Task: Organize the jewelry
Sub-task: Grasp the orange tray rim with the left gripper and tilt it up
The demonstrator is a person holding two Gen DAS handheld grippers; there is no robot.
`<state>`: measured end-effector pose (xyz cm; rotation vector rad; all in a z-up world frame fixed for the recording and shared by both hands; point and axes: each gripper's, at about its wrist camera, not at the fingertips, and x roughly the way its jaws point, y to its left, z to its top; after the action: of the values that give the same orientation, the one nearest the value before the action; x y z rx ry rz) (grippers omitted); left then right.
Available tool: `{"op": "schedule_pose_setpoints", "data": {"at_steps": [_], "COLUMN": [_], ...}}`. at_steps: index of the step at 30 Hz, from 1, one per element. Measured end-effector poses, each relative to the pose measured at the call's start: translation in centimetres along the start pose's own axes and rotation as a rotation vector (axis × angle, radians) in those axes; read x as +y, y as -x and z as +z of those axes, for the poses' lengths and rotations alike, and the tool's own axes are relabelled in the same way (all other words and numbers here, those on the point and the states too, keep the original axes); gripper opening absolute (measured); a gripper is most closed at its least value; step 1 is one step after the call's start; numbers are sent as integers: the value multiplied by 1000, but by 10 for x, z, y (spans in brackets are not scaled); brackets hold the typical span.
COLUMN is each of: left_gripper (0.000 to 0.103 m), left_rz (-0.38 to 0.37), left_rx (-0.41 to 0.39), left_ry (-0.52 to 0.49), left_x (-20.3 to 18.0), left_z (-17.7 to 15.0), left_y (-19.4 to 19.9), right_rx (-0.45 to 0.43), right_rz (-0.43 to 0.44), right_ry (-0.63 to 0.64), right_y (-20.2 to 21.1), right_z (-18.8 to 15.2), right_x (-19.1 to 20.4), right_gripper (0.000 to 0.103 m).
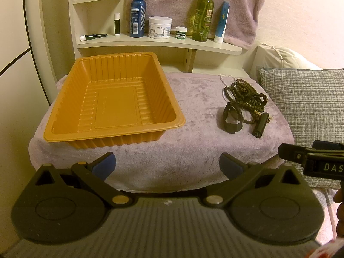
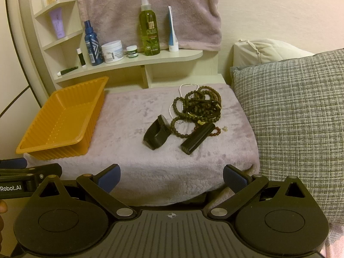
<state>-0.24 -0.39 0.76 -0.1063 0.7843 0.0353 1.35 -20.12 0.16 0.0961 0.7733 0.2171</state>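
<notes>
An empty orange ribbed tray (image 1: 64,107) (image 2: 28,148) sits on the left of a lilac towel. On the towel's right lies a heap of jewelry: dark bead strands (image 1: 243,92) (image 2: 200,105), a thin white pearl string (image 1: 224,78) (image 2: 181,89), a black wristband (image 1: 233,118) (image 2: 158,135), a black cylinder (image 1: 261,124) (image 2: 197,140) and reddish beads (image 2: 217,131). My left gripper (image 1: 167,165) is open at the towel's near edge, holding nothing. My right gripper (image 2: 172,177) is also open and empty, in front of the heap.
The lilac towel (image 1: 193,146) (image 2: 133,163) covers a small stand. Behind it a cream shelf (image 1: 159,43) (image 2: 133,61) carries bottles, jars and tubes. A grey checked cushion (image 1: 307,107) (image 2: 301,129) lies to the right. The right gripper's side (image 1: 311,161) shows in the left wrist view.
</notes>
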Motion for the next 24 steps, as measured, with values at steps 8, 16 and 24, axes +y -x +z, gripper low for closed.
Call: {"op": "schedule_pose_setpoints", "data": {"at_steps": [8, 16, 24], "left_gripper": [102, 101, 94], "left_rz": [-1, -68, -85], "left_rx": [-2, -54, -138], "left_ry": [3, 185, 471], "left_x": [-1, 23, 75], "left_z": [2, 6, 0], "left_y": [0, 3, 9], "right_rx": [-2, -38, -77], "right_rz": [-1, 16, 63], "right_ry": [0, -45, -103], "right_y": [0, 2, -7], "right_z": [-1, 1, 4], "right_x": [0, -4, -10], "right_gripper": [101, 101, 101]}}
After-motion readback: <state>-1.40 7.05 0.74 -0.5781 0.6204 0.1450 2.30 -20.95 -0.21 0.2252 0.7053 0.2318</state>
